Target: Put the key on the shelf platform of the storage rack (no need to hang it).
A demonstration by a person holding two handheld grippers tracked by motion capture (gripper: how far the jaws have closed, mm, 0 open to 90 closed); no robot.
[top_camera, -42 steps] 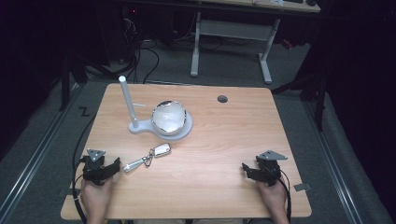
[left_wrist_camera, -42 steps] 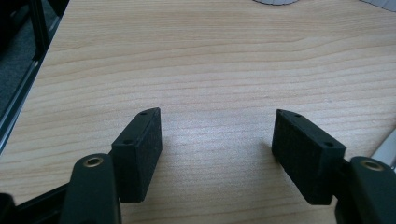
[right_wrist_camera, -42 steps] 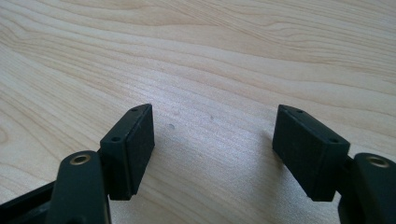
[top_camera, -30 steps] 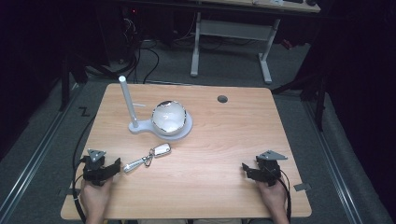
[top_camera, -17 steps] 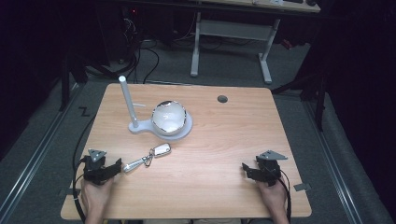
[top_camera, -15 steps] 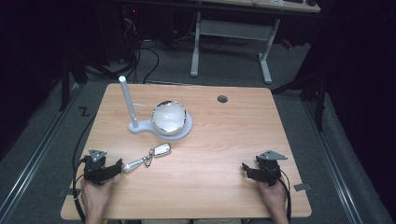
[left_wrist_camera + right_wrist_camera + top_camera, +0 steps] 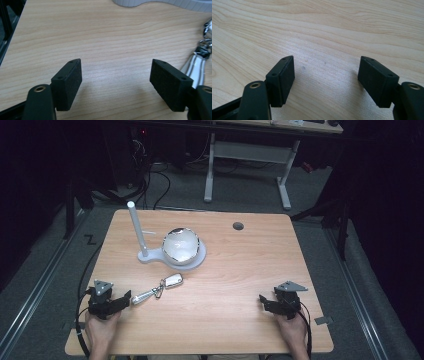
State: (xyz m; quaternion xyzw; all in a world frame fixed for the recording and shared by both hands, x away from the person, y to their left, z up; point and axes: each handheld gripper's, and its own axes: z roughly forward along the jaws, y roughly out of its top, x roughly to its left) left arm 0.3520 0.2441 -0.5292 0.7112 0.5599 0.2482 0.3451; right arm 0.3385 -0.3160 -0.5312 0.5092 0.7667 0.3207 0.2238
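Left claw (image 7: 116, 72) apart beside key fob (image 7: 173, 280); right claw (image 7: 327, 71) apart; no legible writing.

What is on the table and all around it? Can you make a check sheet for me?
Surface: light wooden table, a round dark hole near its far edge.
Job's things: silver keychain lies flat just ahead of the left gripper, untouched; one end shows beside the right-hand jaw in the left gripper view.
Clutter: white stand with an upright post and a shiny round bowl on its base.
Grippers: left gripper open, nothing between the jaws; right gripper open, nothing between the jaws; both low over the near edge.
Cables: black cable runs off the table's left side.
Surroundings: dark floor, white desk frame beyond the table.
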